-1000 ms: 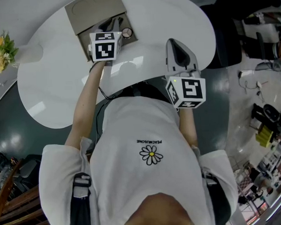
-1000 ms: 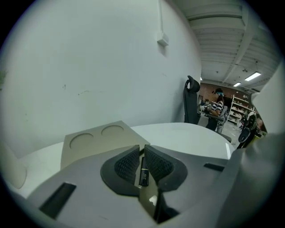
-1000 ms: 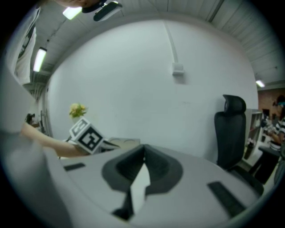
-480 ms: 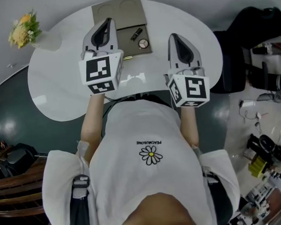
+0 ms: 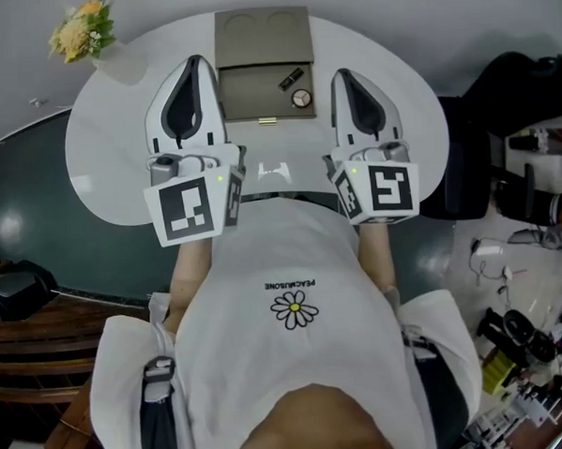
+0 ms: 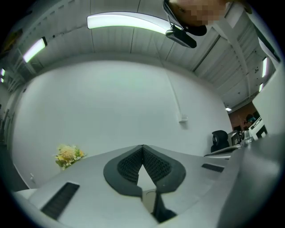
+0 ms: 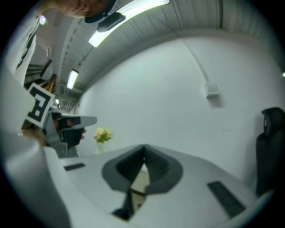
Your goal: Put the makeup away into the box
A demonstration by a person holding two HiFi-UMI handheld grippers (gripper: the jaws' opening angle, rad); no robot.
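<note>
The grey makeup box (image 5: pixel 241 91) stands open on the white round table (image 5: pixel 118 171), its lid (image 5: pixel 262 37) tipped back. A dark lipstick (image 5: pixel 290 78) and a round compact (image 5: pixel 301 98) lie inside it. My left gripper (image 5: pixel 194 64) is raised to the left of the box, shut and empty. The right gripper (image 5: pixel 345 76) hangs to the right of the box, also shut and empty. Both point level at the far white wall. In the left gripper view the left gripper (image 6: pixel 142 147) has its pads meeting at the tip. The right gripper (image 7: pixel 144 146) looks the same in its own view.
A vase of yellow flowers (image 5: pixel 83 32) stands at the table's far left edge, the same flowers (image 6: pixel 67 155) showing in the left gripper view and as flowers (image 7: pixel 102 134) in the right one. A black chair (image 5: pixel 500 95) stands to the right. The person's white shirt (image 5: pixel 294 303) fills the near side.
The left gripper has come up out of the box and back toward the person, turning from downward to level. The right gripper has also risen. The box's contents now show.
</note>
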